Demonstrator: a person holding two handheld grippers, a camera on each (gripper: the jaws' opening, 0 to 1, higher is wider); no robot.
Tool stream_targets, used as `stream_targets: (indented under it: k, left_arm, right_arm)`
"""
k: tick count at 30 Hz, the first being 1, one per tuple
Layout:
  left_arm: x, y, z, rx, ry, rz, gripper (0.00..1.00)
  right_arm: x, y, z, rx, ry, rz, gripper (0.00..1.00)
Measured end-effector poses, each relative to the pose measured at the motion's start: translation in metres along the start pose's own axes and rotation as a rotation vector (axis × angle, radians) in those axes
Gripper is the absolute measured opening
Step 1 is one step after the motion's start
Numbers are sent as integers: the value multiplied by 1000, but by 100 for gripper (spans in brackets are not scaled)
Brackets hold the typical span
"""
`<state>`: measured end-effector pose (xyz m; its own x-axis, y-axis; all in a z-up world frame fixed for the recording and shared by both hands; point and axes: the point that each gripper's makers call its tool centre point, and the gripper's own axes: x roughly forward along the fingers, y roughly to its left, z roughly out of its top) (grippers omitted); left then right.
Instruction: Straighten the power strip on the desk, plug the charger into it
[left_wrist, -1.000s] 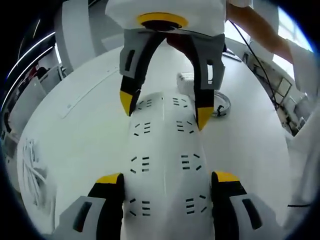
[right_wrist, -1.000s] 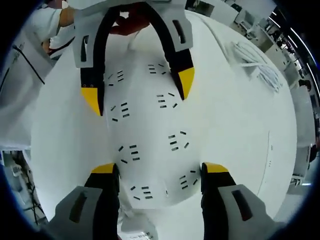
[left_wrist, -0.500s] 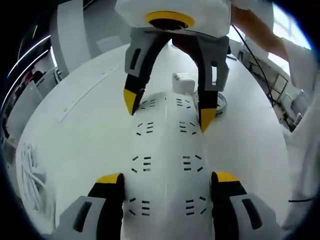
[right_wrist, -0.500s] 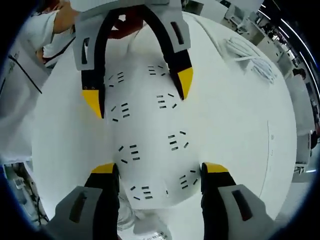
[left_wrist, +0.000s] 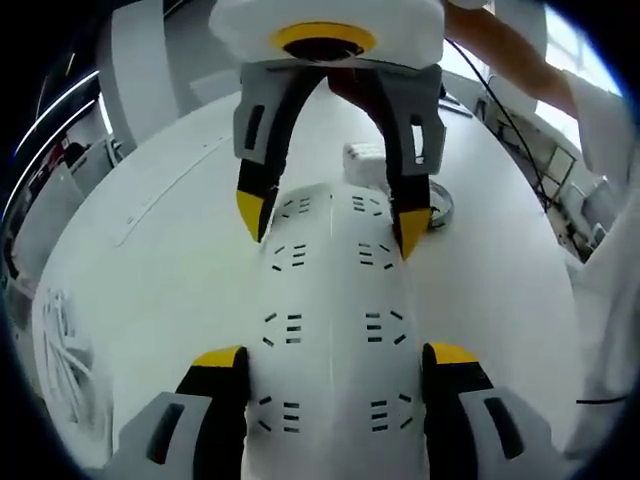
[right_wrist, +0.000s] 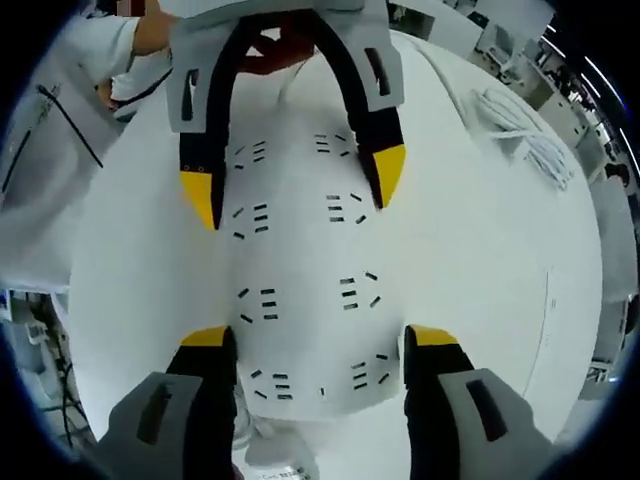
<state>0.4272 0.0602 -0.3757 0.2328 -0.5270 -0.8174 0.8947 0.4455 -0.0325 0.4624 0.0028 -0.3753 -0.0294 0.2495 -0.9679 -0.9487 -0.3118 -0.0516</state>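
A long white power strip (left_wrist: 330, 330) with two rows of sockets lies on the white desk (left_wrist: 150, 270). My left gripper (left_wrist: 335, 355) clasps its near end, jaws pressed against both long sides. My right gripper (left_wrist: 330, 220) straddles the far end from the opposite side. In the right gripper view the same strip (right_wrist: 305, 290) runs between my right gripper (right_wrist: 320, 338) at the bottom and the left gripper (right_wrist: 292, 185) at the top. A white charger block (left_wrist: 362, 158) rests just beyond the strip's far end, beside a coiled cable (left_wrist: 443, 208).
A bundle of white cables (left_wrist: 65, 340) lies near the desk's edge, seen also as cables (right_wrist: 525, 135) at the upper right. A person's white sleeve (left_wrist: 600, 110) hangs at the right. Bare desk surface lies on both sides of the strip.
In the right gripper view the strip now stands straighter between the two grippers than a second ago. Both grippers keep their hold on its ends.
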Motion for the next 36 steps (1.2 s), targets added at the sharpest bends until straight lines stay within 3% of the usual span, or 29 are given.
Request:
stream_targets:
  k: [3, 8, 36]
  left_arm:
    - [0, 0, 0, 0, 0, 0, 72]
    - [0, 0, 0, -1, -3, -1, 72]
    - [-1, -5, 0, 59, -11, -45, 72]
  right_arm:
    - [2, 3, 2, -46, 7, 34, 67]
    - [3, 5, 0, -31, 16, 48, 65]
    - [0, 15, -2, 113, -25, -10, 65]
